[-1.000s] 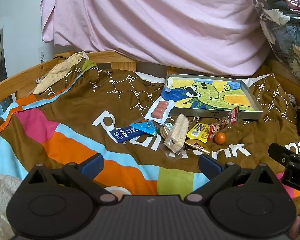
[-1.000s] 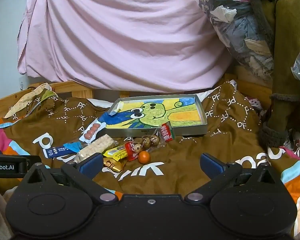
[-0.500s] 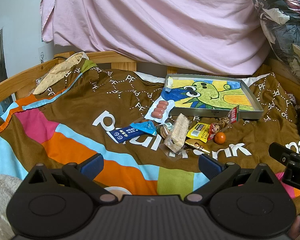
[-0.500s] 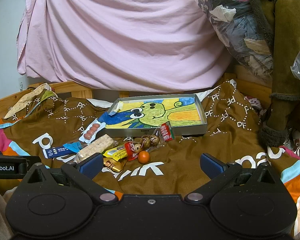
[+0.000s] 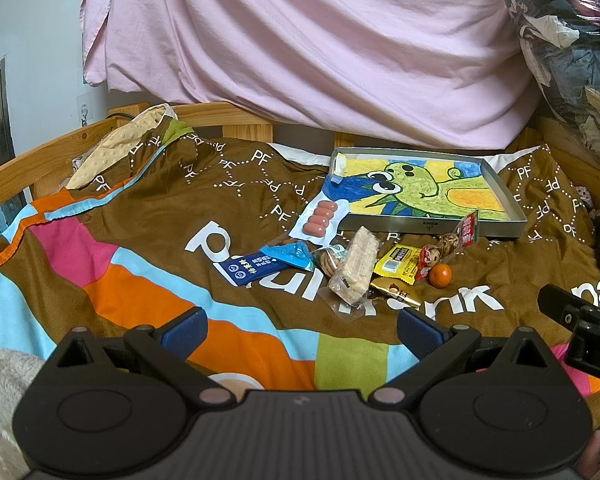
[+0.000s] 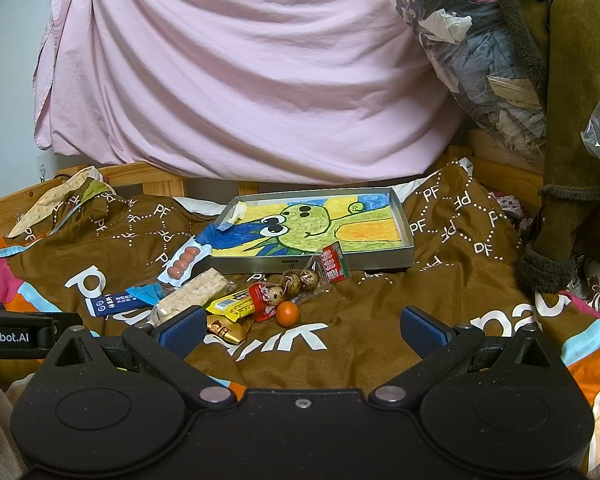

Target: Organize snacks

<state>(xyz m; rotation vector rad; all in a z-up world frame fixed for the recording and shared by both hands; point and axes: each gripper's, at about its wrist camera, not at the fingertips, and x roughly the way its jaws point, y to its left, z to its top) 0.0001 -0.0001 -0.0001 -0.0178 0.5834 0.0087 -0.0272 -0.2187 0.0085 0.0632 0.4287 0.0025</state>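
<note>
Nothing has shifted since a second ago: both views match the earlier ones, and every snack lies where it lay. From left to right on the brown bedspread [image 5: 148,224]: the blue packet [image 5: 256,268], the sausage pack [image 5: 320,218] touching the tray's near-left corner, the wafer bar [image 5: 356,266], the yellow packet [image 5: 398,264], the gold wrapper [image 5: 396,292], the bag of quail eggs [image 5: 446,246] and the small orange [image 5: 440,275]. The tin tray [image 5: 512,204] with its dinosaur drawing sits just behind them. The left claw [image 5: 300,326] and right claw [image 6: 300,324] both stay spread wide, holding nothing, short of the pile.
</note>
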